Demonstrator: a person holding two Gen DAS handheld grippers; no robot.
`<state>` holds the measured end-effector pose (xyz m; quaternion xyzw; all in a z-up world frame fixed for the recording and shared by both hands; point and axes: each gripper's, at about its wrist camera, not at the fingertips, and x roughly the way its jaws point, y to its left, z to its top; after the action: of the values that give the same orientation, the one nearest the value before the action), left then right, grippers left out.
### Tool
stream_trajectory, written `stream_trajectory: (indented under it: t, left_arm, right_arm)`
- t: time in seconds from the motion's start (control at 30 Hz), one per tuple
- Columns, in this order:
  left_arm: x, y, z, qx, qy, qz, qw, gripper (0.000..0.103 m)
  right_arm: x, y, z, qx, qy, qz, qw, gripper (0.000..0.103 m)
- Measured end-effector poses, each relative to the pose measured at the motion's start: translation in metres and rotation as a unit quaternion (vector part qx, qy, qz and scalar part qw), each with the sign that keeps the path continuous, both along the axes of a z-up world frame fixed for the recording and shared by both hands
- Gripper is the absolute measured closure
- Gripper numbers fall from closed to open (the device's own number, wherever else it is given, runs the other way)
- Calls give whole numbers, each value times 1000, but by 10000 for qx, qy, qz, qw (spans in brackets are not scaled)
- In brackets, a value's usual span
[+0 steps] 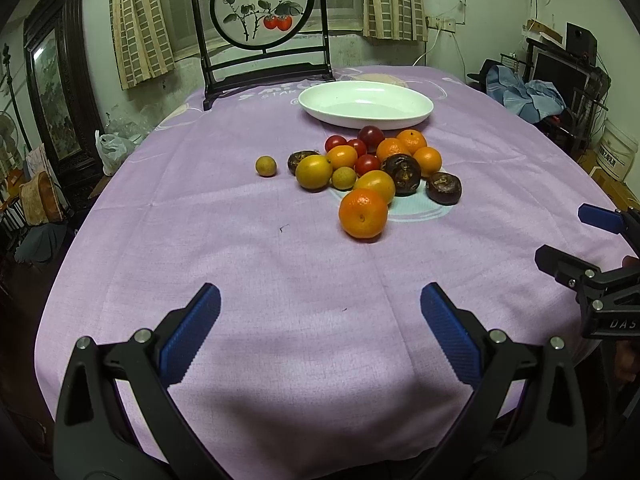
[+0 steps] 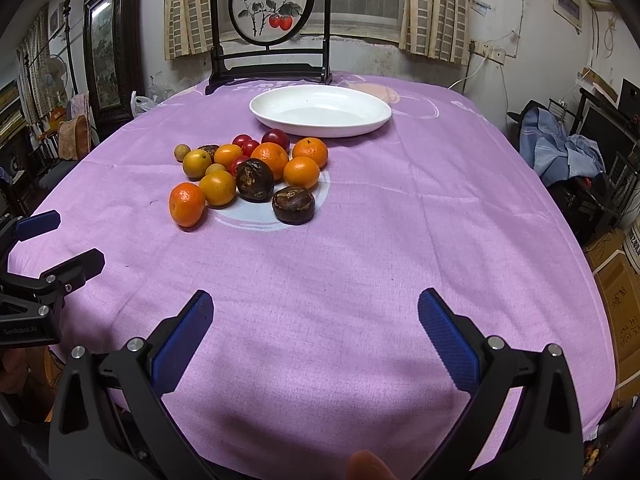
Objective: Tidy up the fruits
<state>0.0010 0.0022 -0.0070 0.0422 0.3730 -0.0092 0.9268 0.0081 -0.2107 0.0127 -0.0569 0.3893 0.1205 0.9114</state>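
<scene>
Fingertip [image 2: 366, 466] only in right view.

Heaped oranges [image 1: 363, 213], red tomatoes [image 1: 367, 164], dark wrinkled fruits [image 1: 443, 188] on cloth, empty white dish [image 1: 416, 118] behind

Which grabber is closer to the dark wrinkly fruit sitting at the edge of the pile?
Right, probably. The dark wrinkled fruit lies ahead of the right gripper, slightly left. From the left gripper, it sits farther off, ahead and right.
</scene>
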Motion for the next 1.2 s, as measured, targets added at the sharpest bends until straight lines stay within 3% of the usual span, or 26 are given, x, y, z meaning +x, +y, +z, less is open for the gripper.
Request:
stream_trajectory:
  t: [1.2]
  left_arm:
    - [0, 1, -4, 8, 16, 7, 10000, 2]
  right_arm:
    - [3, 2, -7, 29, 91, 6, 10000, 1]
